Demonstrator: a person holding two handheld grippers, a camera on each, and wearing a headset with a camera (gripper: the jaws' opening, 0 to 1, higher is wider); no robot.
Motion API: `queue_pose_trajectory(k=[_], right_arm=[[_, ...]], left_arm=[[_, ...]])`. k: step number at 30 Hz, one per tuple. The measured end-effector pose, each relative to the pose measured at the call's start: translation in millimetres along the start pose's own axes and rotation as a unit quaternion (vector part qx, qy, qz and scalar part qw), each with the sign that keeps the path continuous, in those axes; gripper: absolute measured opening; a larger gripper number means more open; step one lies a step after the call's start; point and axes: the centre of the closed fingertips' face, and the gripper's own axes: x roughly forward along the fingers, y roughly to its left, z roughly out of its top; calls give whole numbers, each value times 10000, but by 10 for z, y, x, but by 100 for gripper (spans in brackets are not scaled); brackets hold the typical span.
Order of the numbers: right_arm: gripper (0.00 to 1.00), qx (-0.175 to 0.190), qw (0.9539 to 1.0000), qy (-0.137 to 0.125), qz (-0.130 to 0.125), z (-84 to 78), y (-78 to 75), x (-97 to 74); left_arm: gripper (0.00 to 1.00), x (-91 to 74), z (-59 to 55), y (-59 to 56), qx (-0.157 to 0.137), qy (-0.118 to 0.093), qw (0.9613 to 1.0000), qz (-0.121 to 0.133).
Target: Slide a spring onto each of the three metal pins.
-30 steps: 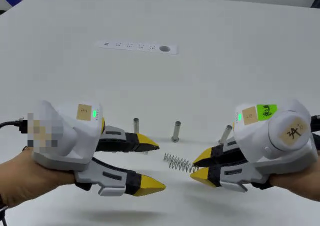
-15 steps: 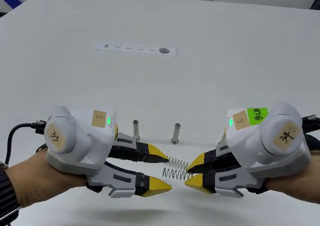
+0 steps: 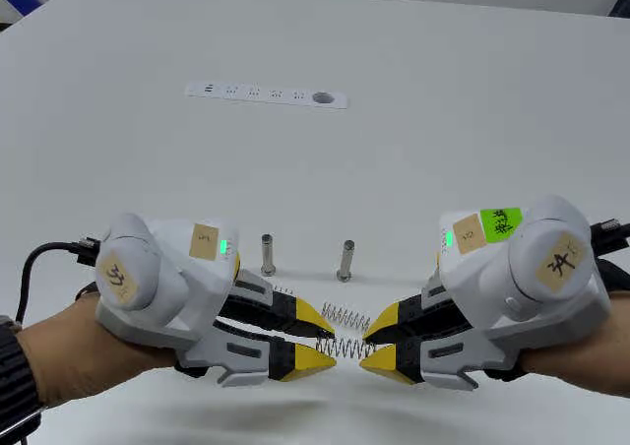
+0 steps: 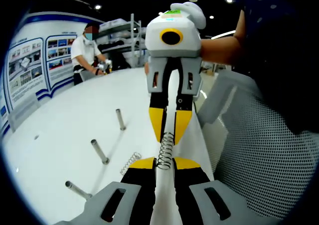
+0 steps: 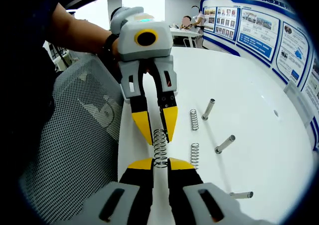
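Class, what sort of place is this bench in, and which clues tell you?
Probably a company lab or demonstration hall: illustrated display boards line the wall, another person stands further back, and a mesh chair sits beside the white bench.

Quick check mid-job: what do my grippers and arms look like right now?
Both the left gripper and right gripper have rounded white housings, black jaws with yellow tips, a green light and tan handwritten stickers. The right one adds a bright green sticker. A black cable leaves the left one's rear. A dark cuff shows at the left wrist.
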Motion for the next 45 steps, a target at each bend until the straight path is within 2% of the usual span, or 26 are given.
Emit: queue_pose_trajectory(k=[5, 10, 20, 31, 36, 45], right_arm=[[11, -3, 10000, -45, -6, 41, 15, -25], [11, 53, 9996, -270, 0, 163, 13, -88], [11, -36, 9989, -476, -17, 341, 27, -123], [11, -100, 9991, -399, -29, 340, 17, -118], [11, -114, 9993, -353, -23, 338, 13, -124], [11, -237, 9997, 39, -18, 259, -65, -250]], left_arm=[[13, 4, -12, -3, 34, 35, 10000, 9], [12, -6, -21, 8, 31, 36, 10000, 37], [11, 3, -8, 7, 34, 25, 10000, 43], [12, 10, -10, 22, 29, 21, 10000, 62], [21, 12, -21, 34, -33, 31, 9999, 101], [27, -110, -8, 57, -111, -30, 9997, 237]])
